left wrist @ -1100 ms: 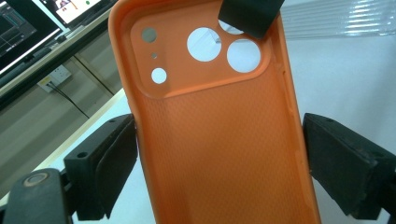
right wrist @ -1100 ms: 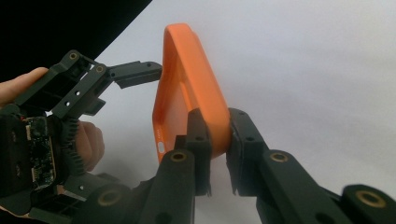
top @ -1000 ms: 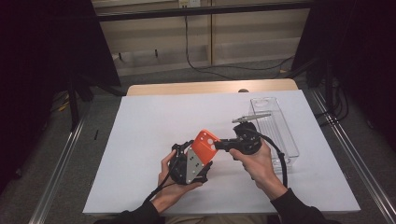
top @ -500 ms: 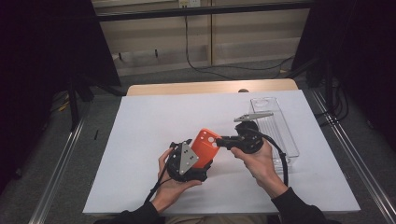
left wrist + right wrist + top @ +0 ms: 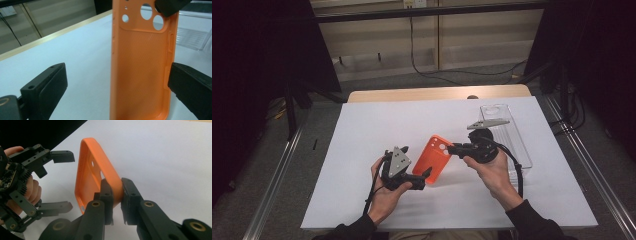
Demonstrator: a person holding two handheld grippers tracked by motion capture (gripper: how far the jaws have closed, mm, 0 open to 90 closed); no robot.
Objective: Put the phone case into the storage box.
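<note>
Since the earlier frame, the left gripper [image 5: 424,175] has drawn back from the orange phone case [image 5: 435,158], and its jaws have just been opening; we now see them spread wide, one on each side of the case's lower part. In the left gripper view the case [image 5: 145,65] stands between these jaws with clear space on the left side, while the jaw at the right lies just beside the case's edge; we cannot tell whether it touches. We see the hollow inner face of the case here, with its round camera holes at the top.

The case is held above the white table [image 5: 362,150], near the middle of its front half. The right gripper [image 5: 453,148] carries it: in the right gripper view its two black jaws are closed narrowly on one short rim of the case [image 5: 95,170], one pad inside the rim and one outside. The left gripper [image 5: 58,182] appears beyond the case in that view, with its jaws apart.

Each gripper is held in one of the person's hands, which enter from the near edge of the table. Farther out, at the right side of the table, we note a clear plastic tray [image 5: 512,135] lying flat, well apart from the case.
</note>
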